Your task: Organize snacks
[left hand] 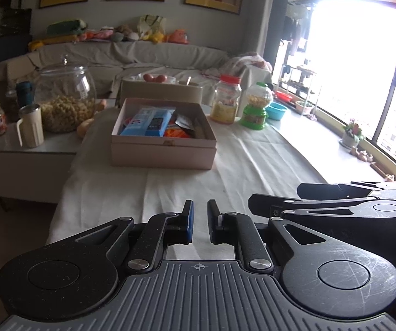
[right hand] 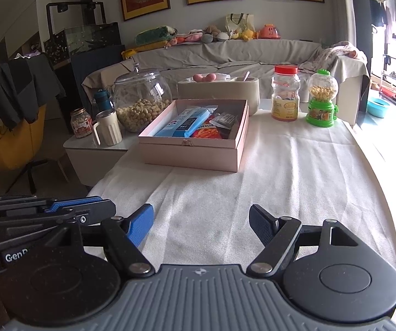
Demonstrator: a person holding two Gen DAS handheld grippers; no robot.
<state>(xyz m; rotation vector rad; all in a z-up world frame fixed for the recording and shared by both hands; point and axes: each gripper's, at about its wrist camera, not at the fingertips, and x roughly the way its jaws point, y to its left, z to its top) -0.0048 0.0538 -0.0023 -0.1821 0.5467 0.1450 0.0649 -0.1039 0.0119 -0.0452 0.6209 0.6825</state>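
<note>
Pink box (right hand: 191, 149) — open on the white tablecloth (right hand: 280, 171), holding a blue snack packet (right hand: 182, 123), an orange packet (right hand: 207, 131) and a dark sachet (right hand: 224, 118).

Left gripper (left hand: 200, 220): narrow gap, nothing held, short of the box.

Right gripper (right hand: 200, 226): spread wide, nothing held.

Only the right view shows the yellow chair (right hand: 7, 143) left of the box — and "Gen" lettering on the left gripper's body.

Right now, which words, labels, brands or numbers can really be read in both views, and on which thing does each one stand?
"GenR", cut off: white letters on the black body of the left tool.
Blue snack packet in the pink box: print too blurred.
Red-lidded jar, yellow label: unreadable.
Green candy dispenser: unreadable.
Small peanut jar: unreadable.
</note>
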